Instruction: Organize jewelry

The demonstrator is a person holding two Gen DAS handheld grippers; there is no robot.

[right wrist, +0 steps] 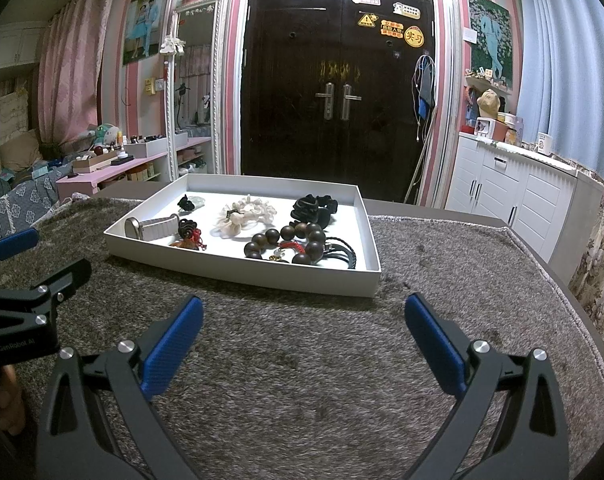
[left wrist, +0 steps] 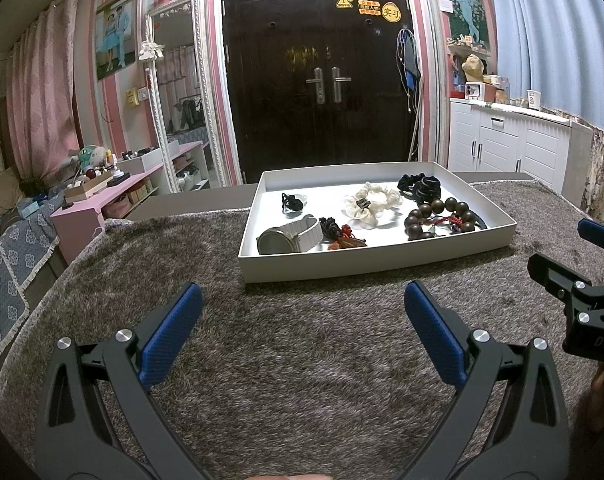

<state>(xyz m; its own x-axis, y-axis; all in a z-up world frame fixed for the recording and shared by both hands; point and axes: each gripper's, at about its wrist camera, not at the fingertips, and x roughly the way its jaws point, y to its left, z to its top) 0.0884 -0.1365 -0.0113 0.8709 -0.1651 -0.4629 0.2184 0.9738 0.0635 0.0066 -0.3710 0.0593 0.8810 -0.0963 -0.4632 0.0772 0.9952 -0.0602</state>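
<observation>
A shallow white tray (left wrist: 357,270) sits on the grey shaggy table cover; it also shows in the right wrist view (right wrist: 238,278). In it lie a white-strapped watch (left wrist: 290,236), a cream scrunchie (left wrist: 371,202), a black scrunchie (left wrist: 419,186), a dark wooden bead bracelet (left wrist: 439,218), a red-and-black knotted charm (left wrist: 341,236) and a small black piece (left wrist: 292,200). My left gripper (left wrist: 302,300) is open and empty, short of the tray's near edge. My right gripper (right wrist: 303,312) is open and empty, near the tray's front right corner.
The grey cover (left wrist: 302,360) spreads over the table around the tray. The right gripper's fingers (left wrist: 597,236) show at the right edge of the left wrist view. A dark double door (left wrist: 321,72), mirror, pink shelf and white cabinet stand beyond the table.
</observation>
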